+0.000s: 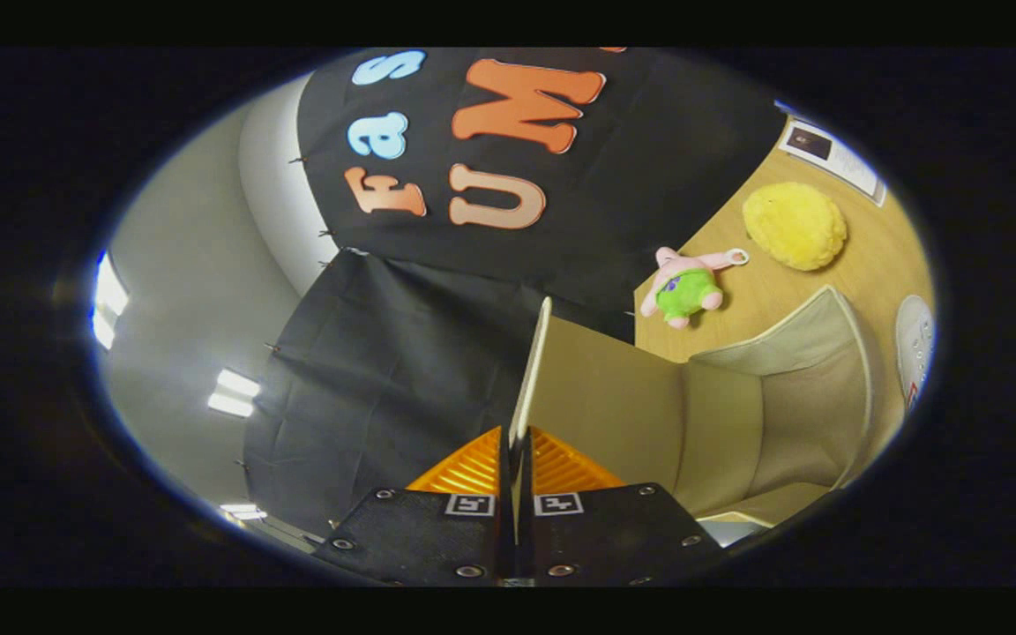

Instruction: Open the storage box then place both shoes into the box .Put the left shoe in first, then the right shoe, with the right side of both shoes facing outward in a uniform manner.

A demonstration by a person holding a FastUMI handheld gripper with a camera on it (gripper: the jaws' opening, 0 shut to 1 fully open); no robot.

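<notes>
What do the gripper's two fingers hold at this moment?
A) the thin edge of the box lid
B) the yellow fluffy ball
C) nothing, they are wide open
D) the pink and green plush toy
A: the gripper has both fingers pressed on the thin edge of the beige box lid, lifted over the open storage box.

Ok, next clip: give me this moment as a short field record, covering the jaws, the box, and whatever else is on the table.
gripper: jaws closed on the thin edge of the lid
lid: lifted, seen edge-on, running ahead from between the jaws
storage box: open, beige fabric interior, no shoe visible in the part seen
table: wooden, beyond the box
pink and green plush toy: on the table beyond the box
yellow fluffy item: further off, apart from the toy
task stage: box being opened
</notes>
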